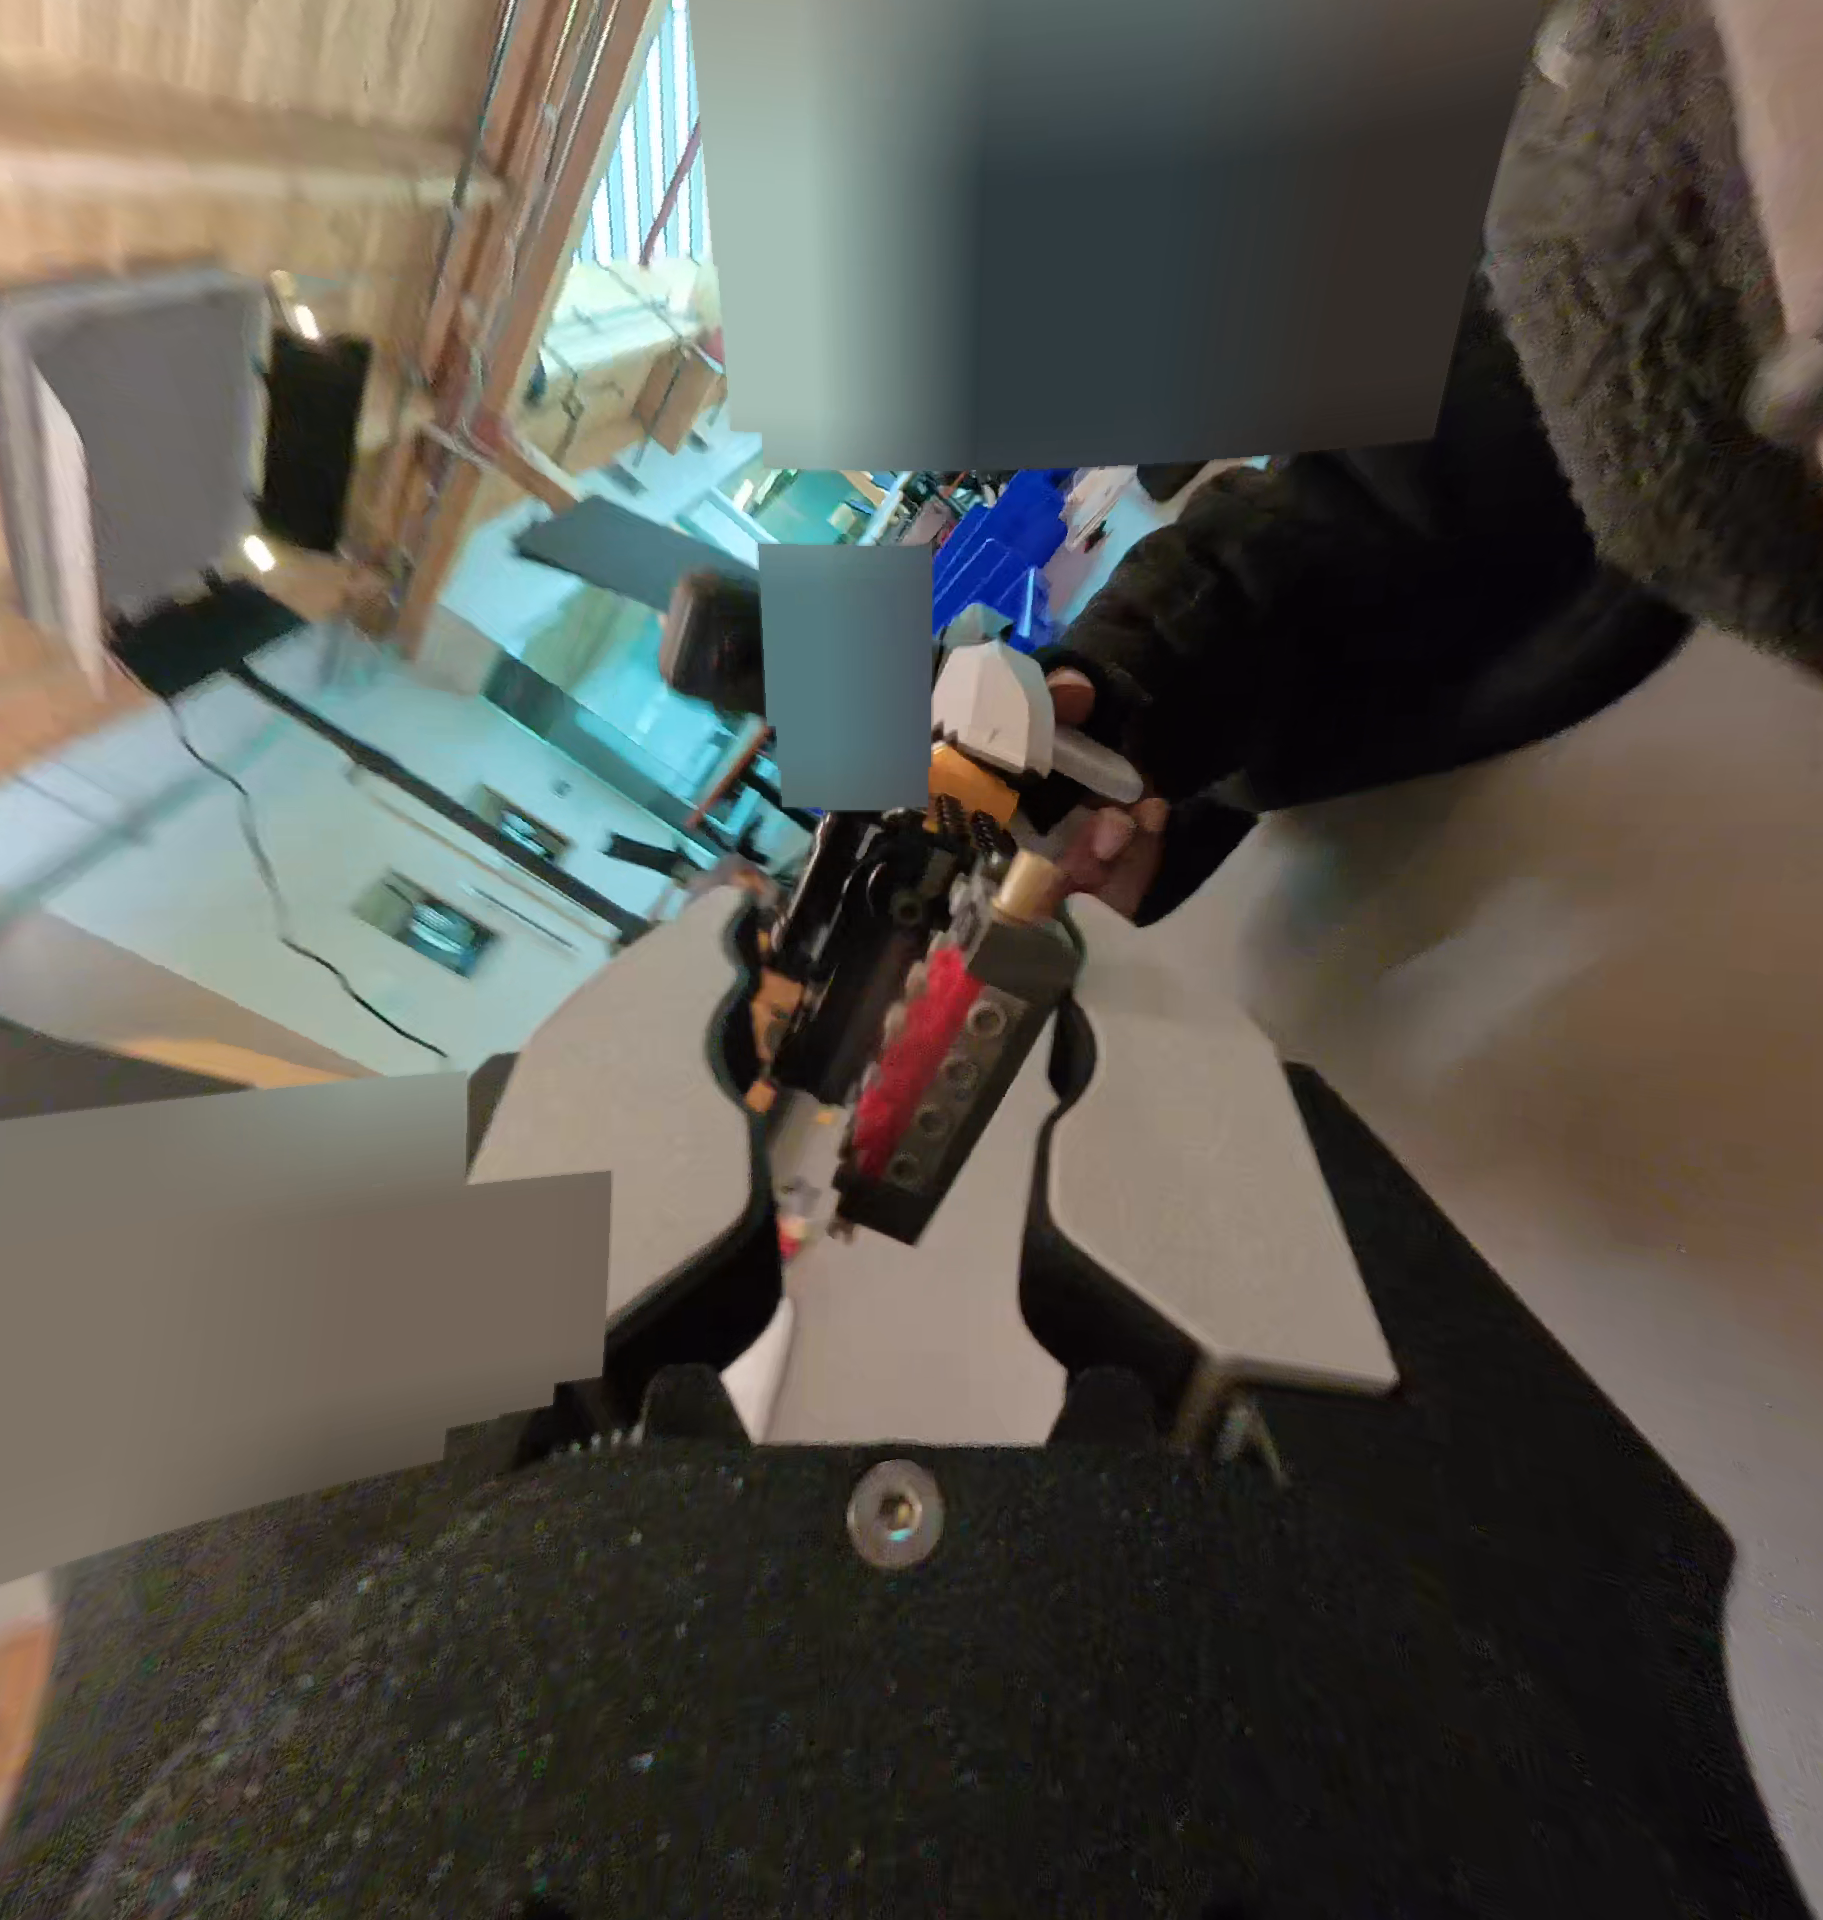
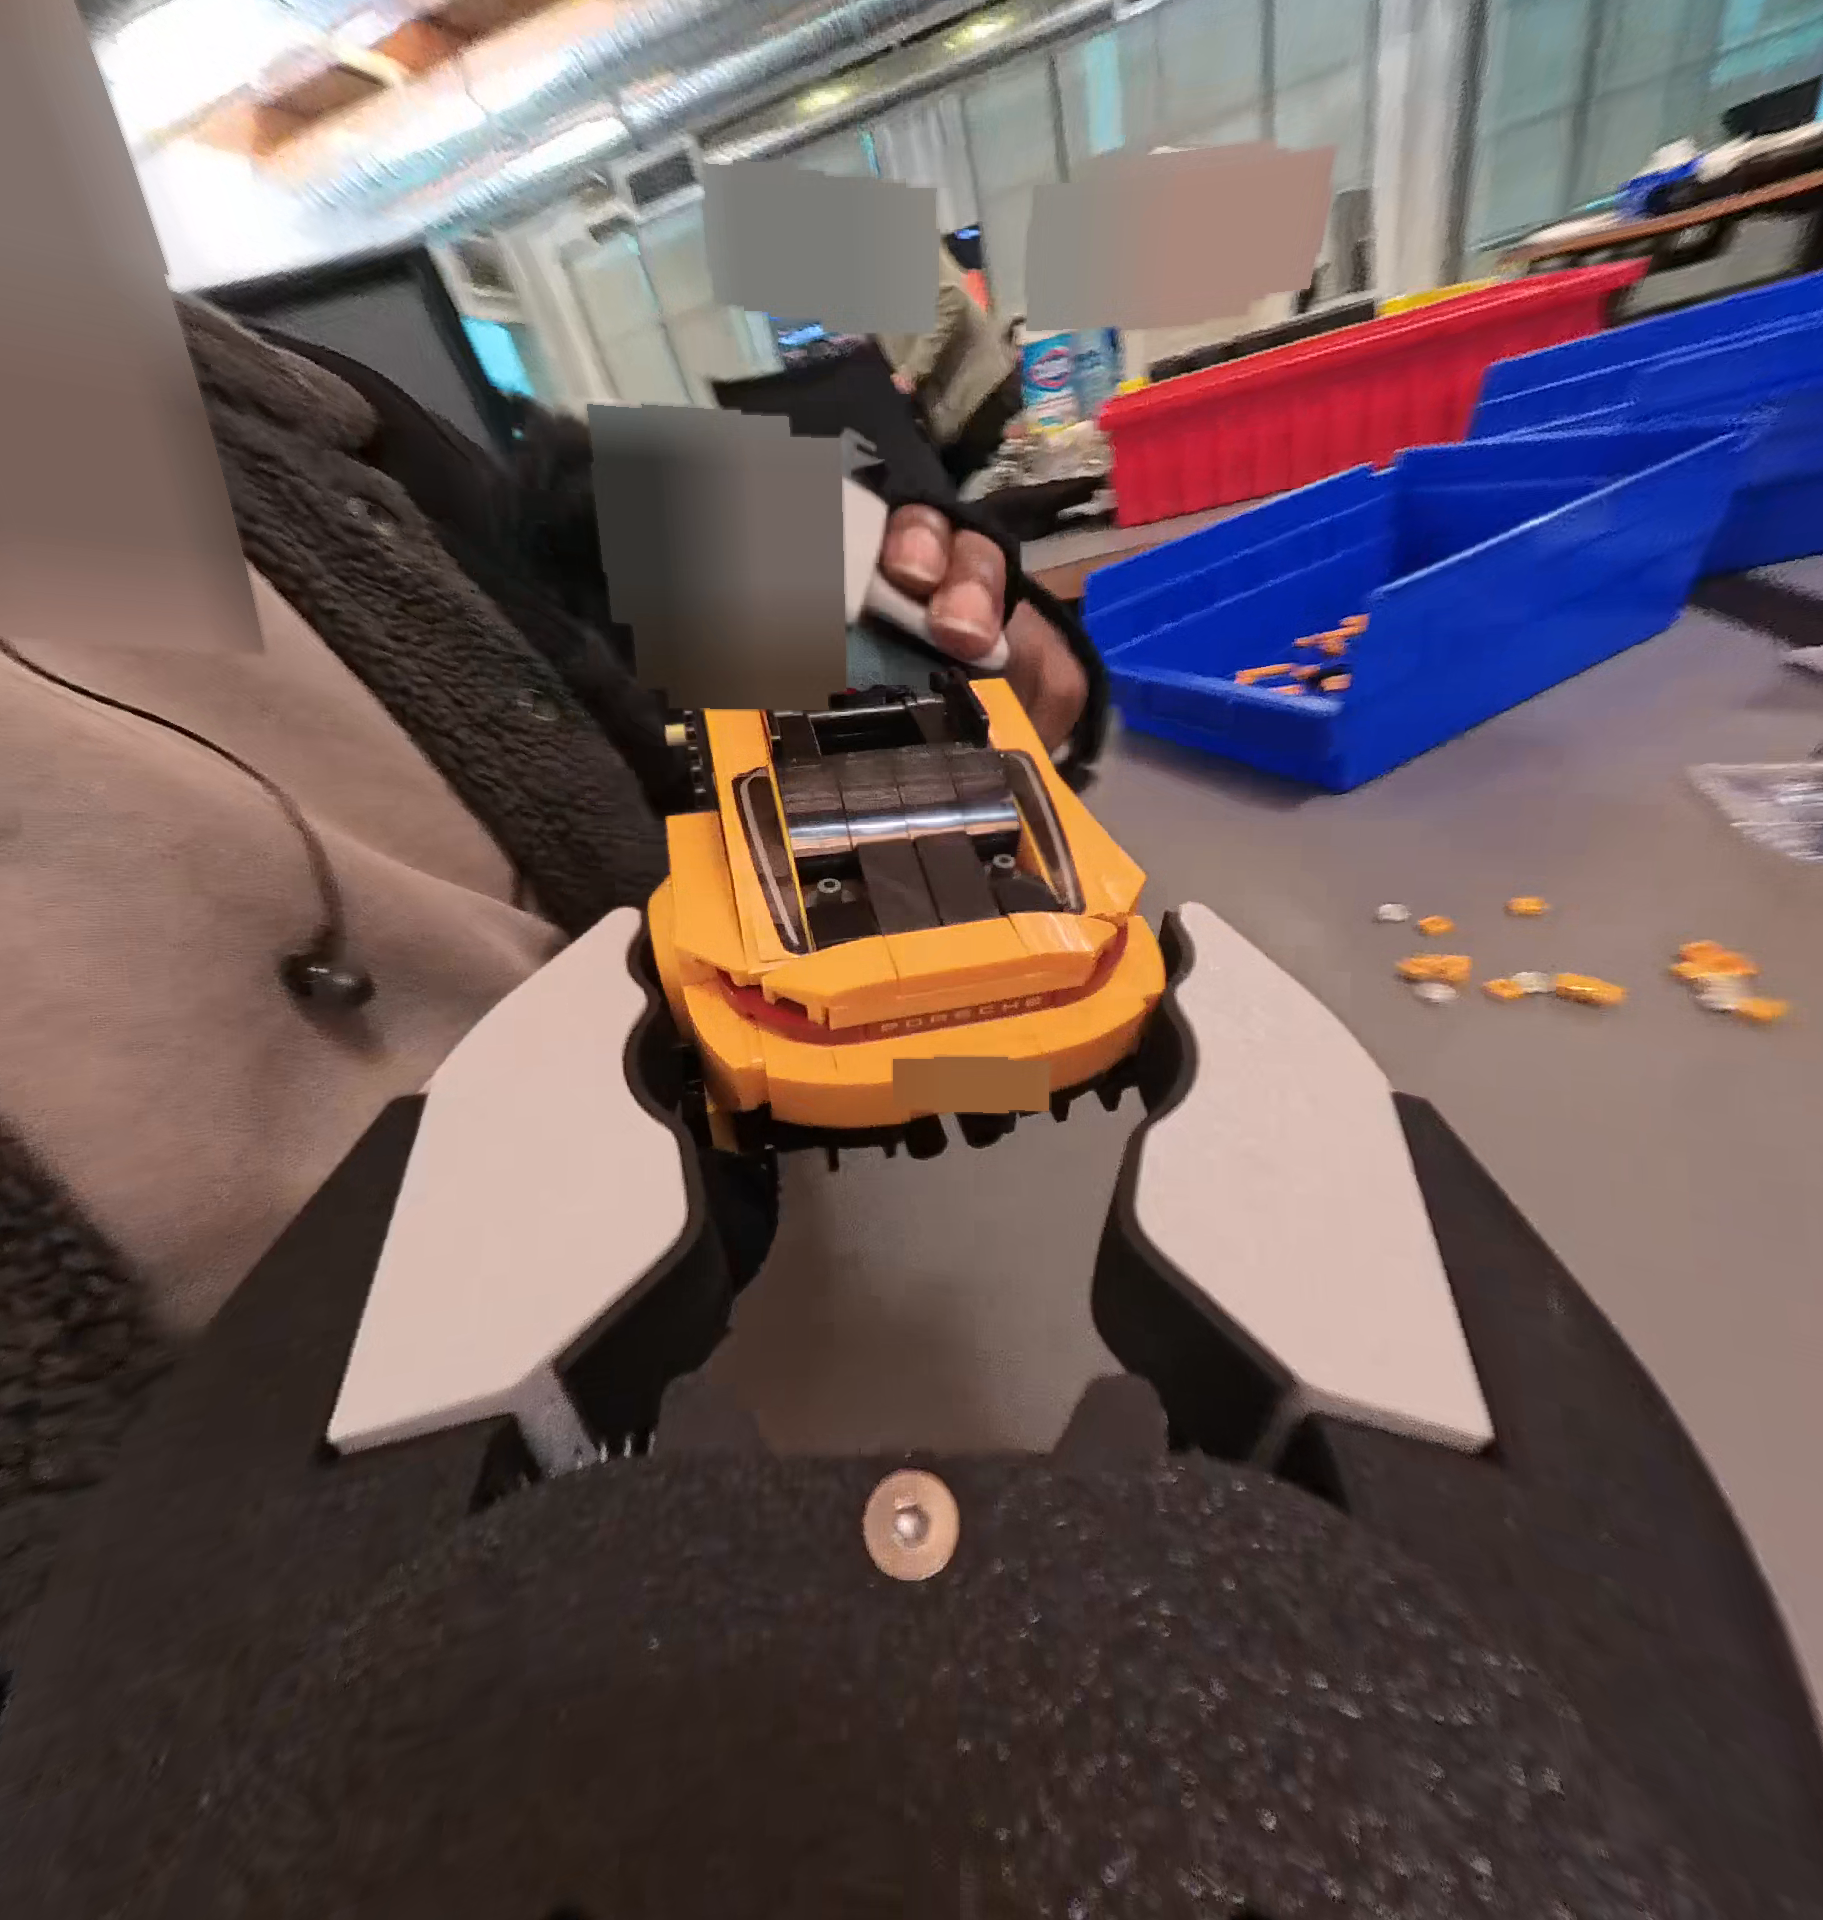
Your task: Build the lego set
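1. Orange lego car point(image 2: 902, 935), partly built, held up in the air above the grey table point(image 2: 1509, 1195), its rear end pointing to the right wrist camera.
2. Right gripper point(image 2: 902, 1023) clamped on the car's rear, one grey finger point(image 2: 533, 1164) on each side, both touching the orange body.
3. Left gripper point(image 1: 891, 1049) closed on the same car, seen there from below: black underside, red strip, grey plate with holes.
4. A hand point(image 2: 964, 613) behind the car's front end, wrapped around a black handle; in the left wrist view a hand point(image 1: 1104, 831) just beyond the car's far end.
5. Blue bins point(image 2: 1458, 592) on the table to the right of the car and further back, some orange pieces inside the nearest one.
6. Loose orange pieces point(image 2: 1572, 971) scattered on the table to the right of the car, nearer than the bins.
7. Red bin point(image 2: 1333, 405) behind the blue ones.
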Tool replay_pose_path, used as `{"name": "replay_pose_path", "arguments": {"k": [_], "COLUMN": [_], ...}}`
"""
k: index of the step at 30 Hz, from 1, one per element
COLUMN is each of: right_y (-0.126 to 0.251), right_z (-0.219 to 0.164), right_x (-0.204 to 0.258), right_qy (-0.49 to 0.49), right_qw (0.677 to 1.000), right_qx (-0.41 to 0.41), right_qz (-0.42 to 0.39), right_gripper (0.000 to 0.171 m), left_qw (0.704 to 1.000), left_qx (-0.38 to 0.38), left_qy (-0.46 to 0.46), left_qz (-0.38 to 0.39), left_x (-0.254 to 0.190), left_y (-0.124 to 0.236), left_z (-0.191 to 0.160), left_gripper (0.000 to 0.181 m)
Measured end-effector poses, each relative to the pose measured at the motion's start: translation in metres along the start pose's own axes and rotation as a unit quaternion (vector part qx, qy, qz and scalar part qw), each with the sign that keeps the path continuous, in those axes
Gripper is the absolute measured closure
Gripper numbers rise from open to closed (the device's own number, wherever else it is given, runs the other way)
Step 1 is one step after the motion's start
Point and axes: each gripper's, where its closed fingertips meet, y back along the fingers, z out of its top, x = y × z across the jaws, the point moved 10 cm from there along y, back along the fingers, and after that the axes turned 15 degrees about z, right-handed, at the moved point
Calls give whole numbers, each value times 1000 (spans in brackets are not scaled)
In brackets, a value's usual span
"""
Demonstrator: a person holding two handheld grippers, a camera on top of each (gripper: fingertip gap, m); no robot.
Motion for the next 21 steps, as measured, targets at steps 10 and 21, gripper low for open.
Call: {"name": "replay_pose_path", "arguments": {"k": [10, 21], "right_y": [13, 78], "right_z": [5, 14], "right_x": [8, 23], "right_qy": [146, 132], "right_qw": [957, 918], "right_qx": [148, 175], "right_qz": [-203, -330], "right_gripper": [170, 129], "left_qw": [901, 873], "left_qx": [244, 340], "left_qy": [333, 308], "left_qz": [-136, -167], "left_x": [17, -18], "left_y": [-29, -57], "left_z": [-51, -88], "left_gripper": [96, 104]}}
